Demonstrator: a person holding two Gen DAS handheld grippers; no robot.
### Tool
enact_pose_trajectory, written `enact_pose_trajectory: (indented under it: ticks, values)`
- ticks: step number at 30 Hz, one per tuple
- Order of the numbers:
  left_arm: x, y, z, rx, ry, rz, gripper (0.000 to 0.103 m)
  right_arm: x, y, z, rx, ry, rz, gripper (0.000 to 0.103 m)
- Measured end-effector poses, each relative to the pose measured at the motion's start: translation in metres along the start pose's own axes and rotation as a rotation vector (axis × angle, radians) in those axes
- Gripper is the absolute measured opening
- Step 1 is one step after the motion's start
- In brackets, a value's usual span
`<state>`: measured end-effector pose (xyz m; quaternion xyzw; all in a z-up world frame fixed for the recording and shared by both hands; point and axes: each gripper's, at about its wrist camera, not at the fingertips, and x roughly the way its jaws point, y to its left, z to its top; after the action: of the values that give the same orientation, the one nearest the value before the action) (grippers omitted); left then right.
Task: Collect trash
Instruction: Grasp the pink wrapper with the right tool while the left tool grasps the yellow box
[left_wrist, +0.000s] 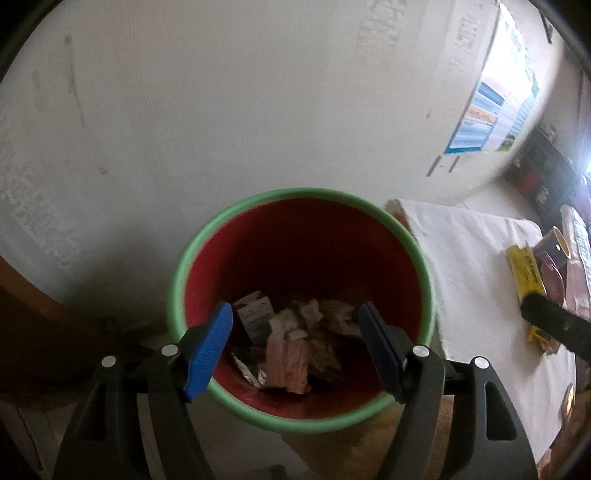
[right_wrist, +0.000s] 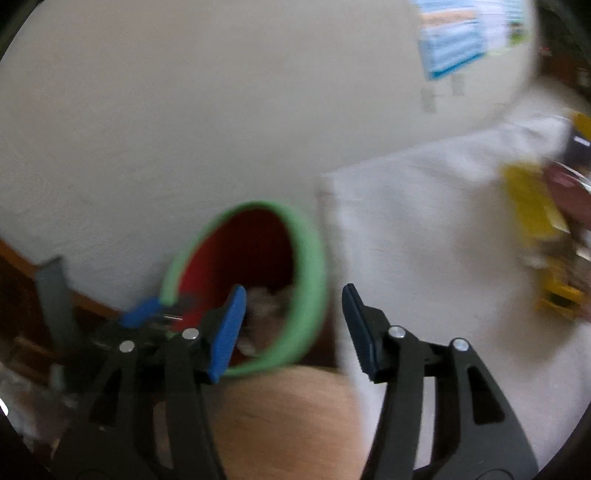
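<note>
A red bin with a green rim (left_wrist: 177, 273) stands against the wall, with crumpled paper and wrappers (left_wrist: 288, 343) lying in its bottom. My left gripper (left_wrist: 295, 310) hangs open over the bin's mouth with nothing between its blue pads. The right wrist view is blurred. In it my right gripper (right_wrist: 294, 291) is open and empty, just right of the bin's rim (right_wrist: 310, 258). A yellow wrapper (left_wrist: 524, 273) lies on the white cloth (left_wrist: 472, 266) to the right, and shows as a yellow smear (right_wrist: 532, 206) far right of my right gripper.
The white cloth (right_wrist: 424, 240) covers a table beside the bin, with cups and packets (left_wrist: 557, 251) at its far end. A tan wooden surface (right_wrist: 288, 417) lies below the bin. A pale wall (left_wrist: 258, 110) rises behind.
</note>
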<state>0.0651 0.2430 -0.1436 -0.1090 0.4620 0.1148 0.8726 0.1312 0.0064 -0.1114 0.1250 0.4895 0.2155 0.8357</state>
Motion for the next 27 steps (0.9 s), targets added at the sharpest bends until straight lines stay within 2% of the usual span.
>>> enact_pose_trajectory:
  ticks: [2,5,7,9,10,13,16,18,19,20,23,27]
  values:
    - [-0.001,-0.011,-0.002,0.018,0.003,-0.019,0.068,-0.011,-0.035,-0.007,0.046,-0.014,-0.081,0.053]
    - [-0.004,-0.029,-0.005,0.049,0.005,-0.044,0.068,-0.038,-0.109,-0.016,0.224,-0.056,-0.199,0.053]
    - [-0.008,-0.042,-0.007,0.077,0.002,-0.057,0.068,-0.064,-0.162,-0.017,0.378,-0.117,-0.268,0.053]
    - [-0.013,-0.056,-0.010,0.108,0.000,-0.075,0.068,-0.077,-0.204,-0.015,0.494,-0.141,-0.348,0.057]
    - [-0.015,-0.062,-0.011,0.117,0.001,-0.083,0.068,-0.080,-0.219,-0.014,0.538,-0.144,-0.369,0.061]
    - [-0.024,-0.084,-0.016,0.160,0.003,-0.118,0.068,-0.072,-0.252,-0.011,0.629,-0.117,-0.358,0.061]
    - [-0.030,-0.102,-0.020,0.199,0.003,-0.128,0.068,-0.047,-0.266,-0.005,0.652,-0.052,-0.350,0.061]
    - [-0.035,-0.113,-0.025,0.230,0.004,-0.135,0.068,-0.035,-0.269,-0.005,0.655,-0.022,-0.327,0.055]
    - [-0.037,-0.117,-0.026,0.245,0.005,-0.137,0.068,-0.031,-0.268,-0.006,0.650,-0.015,-0.285,0.036]
    - [-0.039,-0.120,-0.027,0.255,0.005,-0.137,0.068,-0.030,-0.263,-0.007,0.635,-0.017,-0.239,0.028]
    - [-0.038,-0.133,-0.029,0.282,0.015,-0.145,0.068,-0.029,-0.240,-0.006,0.501,0.021,-0.216,0.022]
    - [-0.031,-0.157,-0.030,0.296,0.045,-0.196,0.068,-0.032,-0.218,-0.025,0.407,0.052,-0.143,0.021]
